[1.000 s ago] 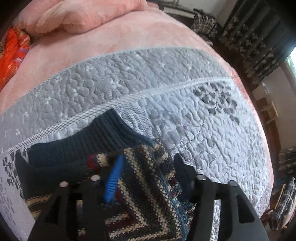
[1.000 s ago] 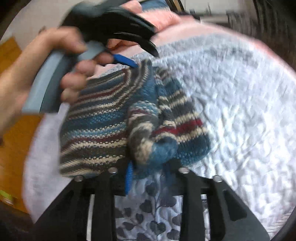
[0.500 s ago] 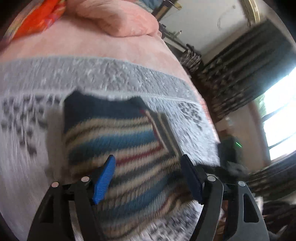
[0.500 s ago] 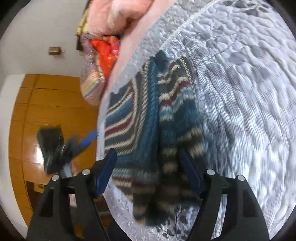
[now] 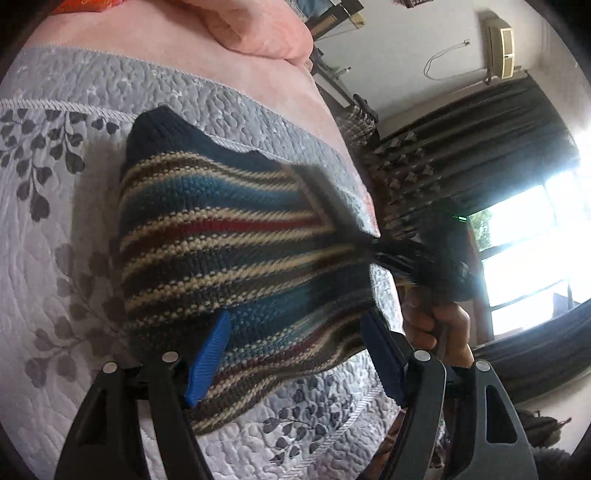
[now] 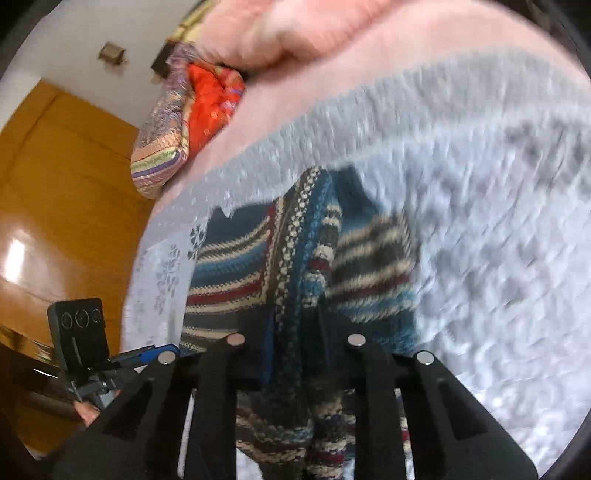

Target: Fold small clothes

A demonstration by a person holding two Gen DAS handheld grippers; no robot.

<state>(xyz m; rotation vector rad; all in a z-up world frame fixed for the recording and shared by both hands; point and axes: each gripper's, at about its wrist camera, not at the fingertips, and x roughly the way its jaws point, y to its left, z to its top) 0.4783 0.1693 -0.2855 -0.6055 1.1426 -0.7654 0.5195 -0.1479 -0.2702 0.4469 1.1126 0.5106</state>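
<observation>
Striped sweater [image 5: 229, 254] hides the right gripper [image 6: 295, 321] fingers pinching it; left gripper [image 5: 295, 354] fingers spread wide.

Chunky ribbed knit sweater [image 5: 236, 236] on matt quilted bedspread [image 5: 44, 258]; glossy wooden wardrobe [image 6: 55, 206].

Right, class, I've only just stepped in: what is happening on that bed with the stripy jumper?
A person is folding a small striped jumper on a grey quilted bedspread, with a two-finger gripper in each hand. The right gripper is shut on a bunched fold of the jumper near its edge. The left gripper is open, its fingers apart over the near end of the jumper and gripping nothing. The jumper lies partly folded, one sleeve doubled over the body. A pink blanket is heaped further up the bed.
</observation>
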